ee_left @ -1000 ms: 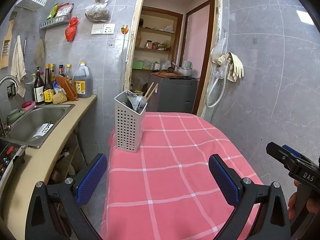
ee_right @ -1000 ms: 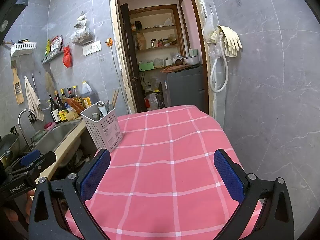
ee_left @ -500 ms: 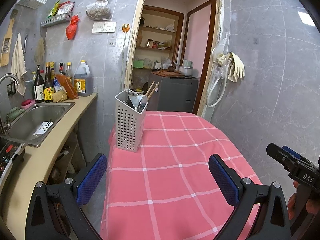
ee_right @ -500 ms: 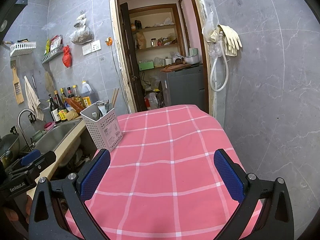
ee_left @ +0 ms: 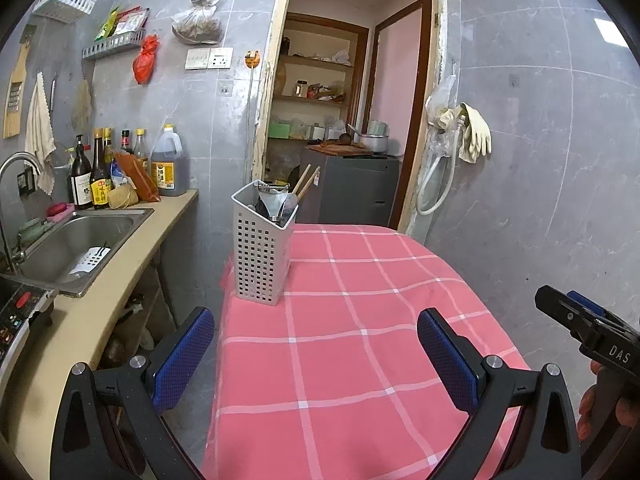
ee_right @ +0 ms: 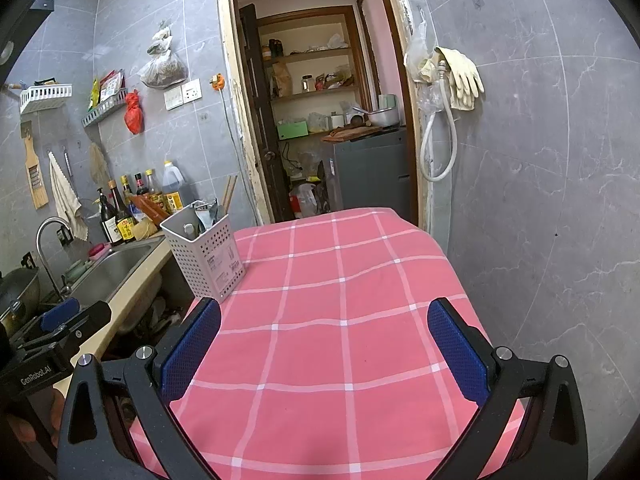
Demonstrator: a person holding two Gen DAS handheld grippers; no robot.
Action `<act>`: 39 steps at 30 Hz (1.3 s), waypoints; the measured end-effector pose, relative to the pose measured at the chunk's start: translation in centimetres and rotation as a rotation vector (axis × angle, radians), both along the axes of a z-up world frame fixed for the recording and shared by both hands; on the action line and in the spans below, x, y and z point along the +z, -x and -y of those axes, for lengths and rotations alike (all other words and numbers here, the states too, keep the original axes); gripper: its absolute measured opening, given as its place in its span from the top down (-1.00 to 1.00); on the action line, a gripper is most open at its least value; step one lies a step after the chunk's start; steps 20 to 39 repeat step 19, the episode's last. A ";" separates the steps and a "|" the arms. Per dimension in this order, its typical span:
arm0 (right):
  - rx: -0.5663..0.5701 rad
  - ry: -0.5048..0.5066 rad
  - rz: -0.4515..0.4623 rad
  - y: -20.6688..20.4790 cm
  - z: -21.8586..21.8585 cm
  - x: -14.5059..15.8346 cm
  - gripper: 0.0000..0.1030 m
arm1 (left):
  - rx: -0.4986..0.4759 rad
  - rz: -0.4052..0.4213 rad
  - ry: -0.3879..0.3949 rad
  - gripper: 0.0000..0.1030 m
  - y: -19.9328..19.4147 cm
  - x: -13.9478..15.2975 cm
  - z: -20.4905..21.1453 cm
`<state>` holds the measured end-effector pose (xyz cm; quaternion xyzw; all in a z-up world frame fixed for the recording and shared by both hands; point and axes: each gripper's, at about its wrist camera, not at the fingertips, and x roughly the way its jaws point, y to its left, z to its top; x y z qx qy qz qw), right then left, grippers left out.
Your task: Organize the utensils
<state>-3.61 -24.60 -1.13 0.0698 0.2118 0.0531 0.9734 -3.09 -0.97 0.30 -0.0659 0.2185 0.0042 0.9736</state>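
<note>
Above tablecloth [ee_left: 340, 360], both grippers' fingers [ee_left: 182, 354] wide, seemingly empty.

Open cloth ahead of you, one obstacle at the far left

Your way over the pink checked tablecloth [ee_right: 344, 320] is bare; only the white utensil holder [ee_left: 262, 248] stands at its far left edge, just beside the counter [ee_left: 120, 280], with the grey wall [ee_right: 540, 200] close on your right.
</note>
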 end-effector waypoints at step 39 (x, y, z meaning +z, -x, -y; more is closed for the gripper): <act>0.002 -0.001 -0.016 0.4 -0.2 -1.2 -0.97 | 0.010 -0.032 0.013 -0.99 -0.3 -0.4 -0.3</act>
